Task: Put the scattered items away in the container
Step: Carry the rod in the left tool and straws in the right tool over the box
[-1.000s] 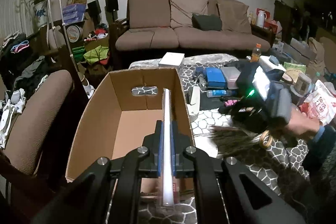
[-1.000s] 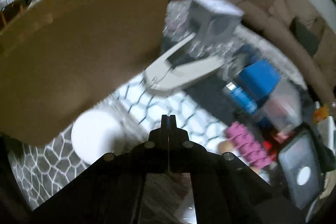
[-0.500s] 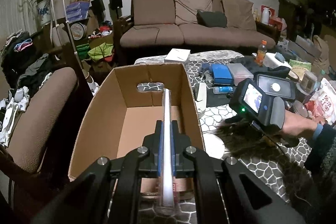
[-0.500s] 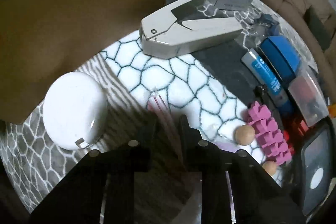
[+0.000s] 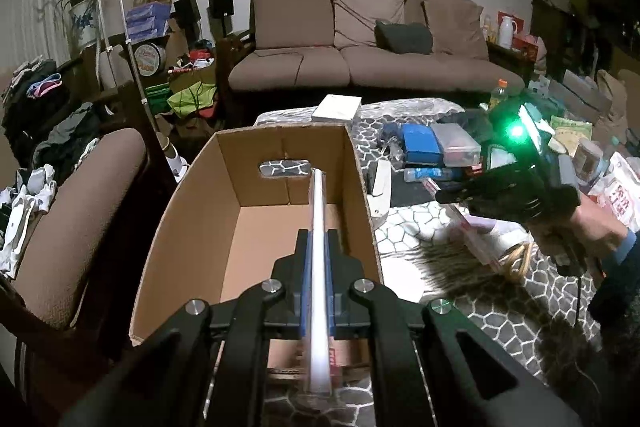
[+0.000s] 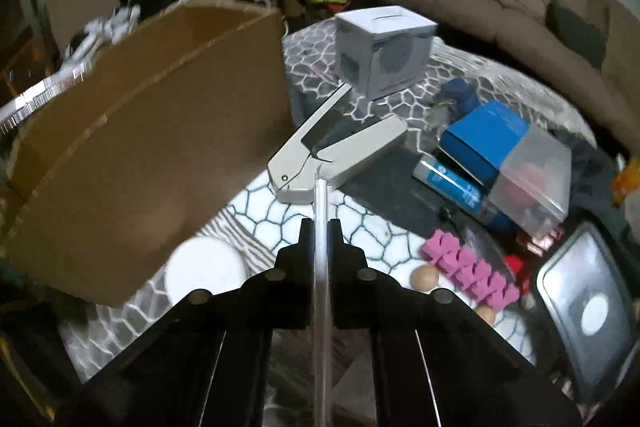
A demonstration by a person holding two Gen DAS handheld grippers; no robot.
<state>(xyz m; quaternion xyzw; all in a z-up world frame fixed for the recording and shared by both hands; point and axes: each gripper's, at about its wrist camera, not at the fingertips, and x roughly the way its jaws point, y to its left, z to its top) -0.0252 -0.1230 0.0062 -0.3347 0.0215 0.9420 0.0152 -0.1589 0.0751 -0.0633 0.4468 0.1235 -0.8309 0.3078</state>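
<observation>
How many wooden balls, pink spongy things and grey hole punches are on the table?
Wooden balls: 2
Pink foam piece: 1
Grey hole punch: 1
Total: 4

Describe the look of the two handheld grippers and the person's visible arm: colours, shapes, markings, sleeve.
Both grippers are matte black linkages with round silver pivot bolts. The left gripper has blue finger pads. The right gripper carries a glowing green light and a lit screen. The right hand is bare, with a blue cuff.
</observation>
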